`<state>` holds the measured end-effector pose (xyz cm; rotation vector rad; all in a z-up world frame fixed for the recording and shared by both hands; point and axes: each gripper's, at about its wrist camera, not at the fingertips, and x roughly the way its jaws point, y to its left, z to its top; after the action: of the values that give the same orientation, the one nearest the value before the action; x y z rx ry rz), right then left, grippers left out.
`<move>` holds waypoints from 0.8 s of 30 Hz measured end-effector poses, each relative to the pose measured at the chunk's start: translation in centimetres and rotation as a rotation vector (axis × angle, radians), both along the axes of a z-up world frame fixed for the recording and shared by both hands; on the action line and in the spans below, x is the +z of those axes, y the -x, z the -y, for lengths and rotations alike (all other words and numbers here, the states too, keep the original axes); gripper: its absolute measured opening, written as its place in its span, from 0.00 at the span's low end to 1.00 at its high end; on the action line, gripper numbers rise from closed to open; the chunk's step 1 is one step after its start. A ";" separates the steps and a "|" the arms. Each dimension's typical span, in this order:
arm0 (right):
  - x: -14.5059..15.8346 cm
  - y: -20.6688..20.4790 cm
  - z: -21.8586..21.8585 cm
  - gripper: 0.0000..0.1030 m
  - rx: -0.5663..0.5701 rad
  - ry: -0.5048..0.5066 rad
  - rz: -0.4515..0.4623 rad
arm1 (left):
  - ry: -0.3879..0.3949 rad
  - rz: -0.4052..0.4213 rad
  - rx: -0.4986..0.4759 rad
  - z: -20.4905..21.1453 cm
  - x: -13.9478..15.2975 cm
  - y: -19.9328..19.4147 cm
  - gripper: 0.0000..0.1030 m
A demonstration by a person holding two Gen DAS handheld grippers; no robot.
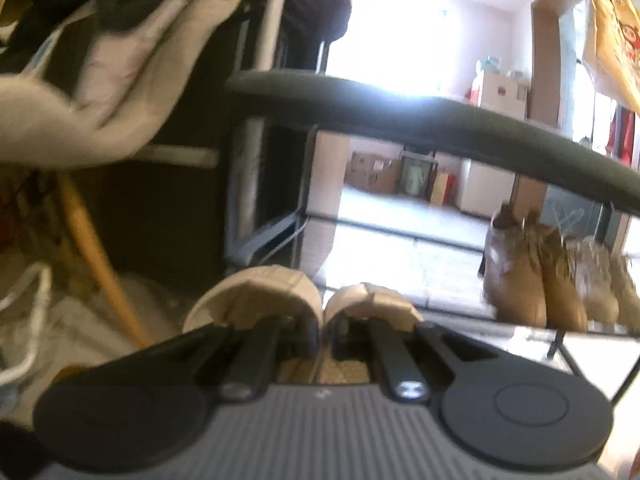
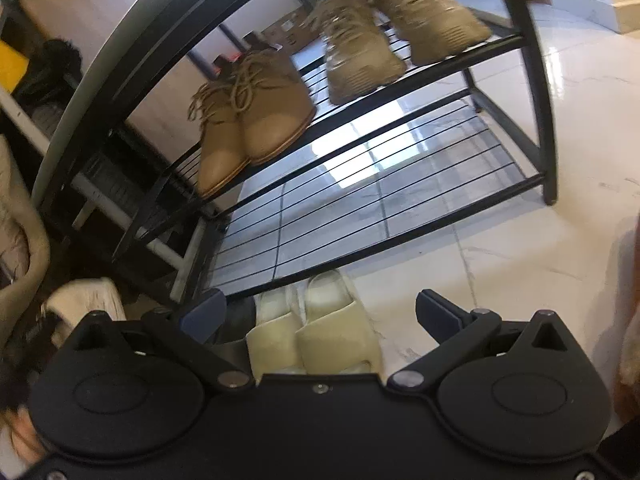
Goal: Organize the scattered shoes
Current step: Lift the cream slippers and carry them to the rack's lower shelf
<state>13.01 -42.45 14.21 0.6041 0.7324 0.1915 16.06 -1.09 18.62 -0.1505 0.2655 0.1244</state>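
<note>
Right gripper (image 2: 320, 312) spread wide, grasping nothing, low centre of frame; cream slides (image 2: 316, 328) on white floor between its fingers, just before black wire shoe rack (image 2: 400, 184); tan lace-up shoes (image 2: 248, 116) and beige sneakers (image 2: 396, 24) on upper tier; left gripper (image 1: 322, 312) clenched, pads touching, empty.

Black wire shoe rack (image 2: 400, 148), tan lace-ups (image 2: 256, 120), beige sneakers (image 2: 400, 36), cream slides (image 2: 316, 328) on floor (image 2: 520, 220)
</note>
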 end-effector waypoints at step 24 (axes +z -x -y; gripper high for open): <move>-3.0 -0.5 -0.5 1.00 0.061 0.084 -0.135 | -0.227 0.199 -0.173 9.4 2.3 -19.1 0.05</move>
<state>13.52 -41.93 11.21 0.5191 0.8856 0.1763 35.18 -10.54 20.90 0.0853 0.0639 -0.0326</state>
